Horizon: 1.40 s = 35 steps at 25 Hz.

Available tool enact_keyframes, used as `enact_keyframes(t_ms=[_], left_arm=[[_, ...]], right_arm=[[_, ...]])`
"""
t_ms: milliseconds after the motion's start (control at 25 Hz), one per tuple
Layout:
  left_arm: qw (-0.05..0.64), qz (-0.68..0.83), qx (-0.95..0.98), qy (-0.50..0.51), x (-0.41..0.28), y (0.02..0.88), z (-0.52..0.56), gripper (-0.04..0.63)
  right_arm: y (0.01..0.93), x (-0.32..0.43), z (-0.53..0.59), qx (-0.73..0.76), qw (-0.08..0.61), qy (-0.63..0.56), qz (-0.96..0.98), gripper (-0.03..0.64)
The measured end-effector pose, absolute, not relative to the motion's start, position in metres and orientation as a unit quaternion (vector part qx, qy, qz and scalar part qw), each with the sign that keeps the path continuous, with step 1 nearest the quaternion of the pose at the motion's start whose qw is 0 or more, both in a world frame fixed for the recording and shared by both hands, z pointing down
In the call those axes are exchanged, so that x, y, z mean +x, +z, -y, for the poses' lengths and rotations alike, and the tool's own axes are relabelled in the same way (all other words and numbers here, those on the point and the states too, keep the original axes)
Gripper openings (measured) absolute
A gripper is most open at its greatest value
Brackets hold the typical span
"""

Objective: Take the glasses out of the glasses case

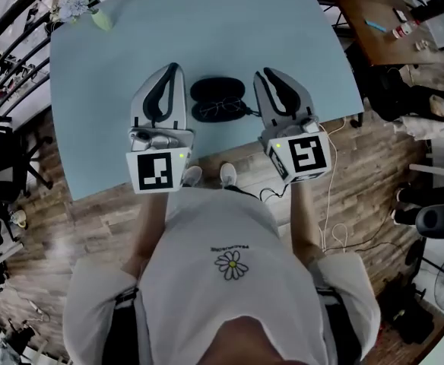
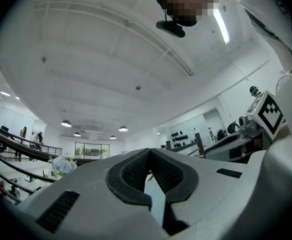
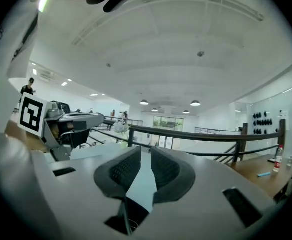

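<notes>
- I had the left gripper point(image 2: 149, 151) with its jaws closed tip to tip and nothing between them.
- The right gripper point(image 3: 145, 149) had its jaws parted by only a thin slit, and it held nothing.
- The glasses case point(image 1: 218, 91) lay open on the pale blue table point(image 1: 207, 29), between my two grippers and just beside each.
- The glasses point(image 1: 222, 109) sat in the case's nearer half, and neither gripper touched them.

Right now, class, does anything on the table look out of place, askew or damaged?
Nothing stands out. The glasses case lies open and flat on the table, with the glasses resting neatly inside it.
</notes>
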State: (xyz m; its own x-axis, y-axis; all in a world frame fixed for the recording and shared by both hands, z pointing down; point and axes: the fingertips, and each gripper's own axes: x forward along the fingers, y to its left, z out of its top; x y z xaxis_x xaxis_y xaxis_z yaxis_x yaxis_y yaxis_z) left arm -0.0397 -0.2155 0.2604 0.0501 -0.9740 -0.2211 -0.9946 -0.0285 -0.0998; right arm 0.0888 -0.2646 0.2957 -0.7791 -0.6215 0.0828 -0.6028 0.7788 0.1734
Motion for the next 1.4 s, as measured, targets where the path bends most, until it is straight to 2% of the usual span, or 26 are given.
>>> enact_keyframes(t_ms=[160, 320, 480, 920, 1400], left_arm=[[0.099, -0.705, -0.701, 0.039, -0.063, 0.274, 0.210, 0.017], [0.092, -0.726, -0.680, 0.040, -0.077, 0.283, 0.204, 0.016], [0.081, -0.735, -0.672, 0.043, -0.077, 0.291, 0.201, 0.017], [0.009, -0.747, -0.664, 0.030, -0.083, 0.356, 0.196, 0.017], [-0.031, -0.746, -0.663, 0.044, -0.088, 0.396, 0.201, 0.017]], right_arm=[[0.314, 0.056, 0.259, 0.220, 0.119, -0.086, 0.964, 0.102], [0.328, 0.034, 0.249, 0.133, 0.151, -0.112, 0.973, 0.115], [0.358, 0.024, 0.244, 0.050, 0.217, -0.142, 0.964, 0.152], [0.475, 0.023, 0.244, -0.136, 0.415, -0.184, 0.881, 0.170], [0.578, 0.023, 0.240, -0.291, 0.548, -0.208, 0.756, 0.175]])
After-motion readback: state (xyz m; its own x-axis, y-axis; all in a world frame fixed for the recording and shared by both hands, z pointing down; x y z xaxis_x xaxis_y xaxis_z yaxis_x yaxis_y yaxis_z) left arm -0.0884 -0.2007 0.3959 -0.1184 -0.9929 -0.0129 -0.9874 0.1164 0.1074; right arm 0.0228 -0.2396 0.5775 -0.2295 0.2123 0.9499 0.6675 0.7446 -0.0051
